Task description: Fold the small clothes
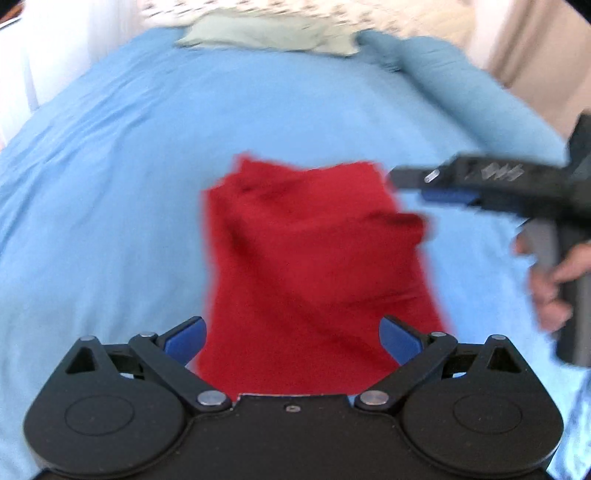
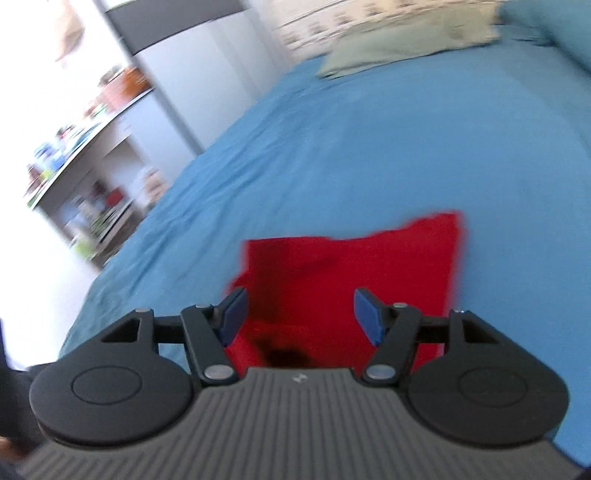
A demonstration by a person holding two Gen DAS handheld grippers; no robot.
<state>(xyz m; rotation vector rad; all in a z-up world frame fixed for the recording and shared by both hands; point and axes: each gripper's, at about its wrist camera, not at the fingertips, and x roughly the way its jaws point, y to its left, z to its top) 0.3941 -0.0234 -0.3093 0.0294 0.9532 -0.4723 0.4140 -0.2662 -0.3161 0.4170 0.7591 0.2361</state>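
Left gripper (image 1: 291, 338): fingers spread wide, holding nothing, poised over the near edge of the red garment (image 1: 314, 266). Right gripper (image 2: 299, 314): fingers likewise wide and empty above the same cloth. The garment lies folded on the blue bed sheet (image 1: 110, 184). From the left wrist view the right gripper sits at 3 o'clock of it. A pale green pillow (image 1: 266, 35) lies at 12 o'clock, far end.

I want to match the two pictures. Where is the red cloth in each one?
Left wrist view: the red cloth lies in the middle, on the blue bedsheet.
Right wrist view: the red cloth is low, centre-right.
Shared landmark: the pale green pillow.
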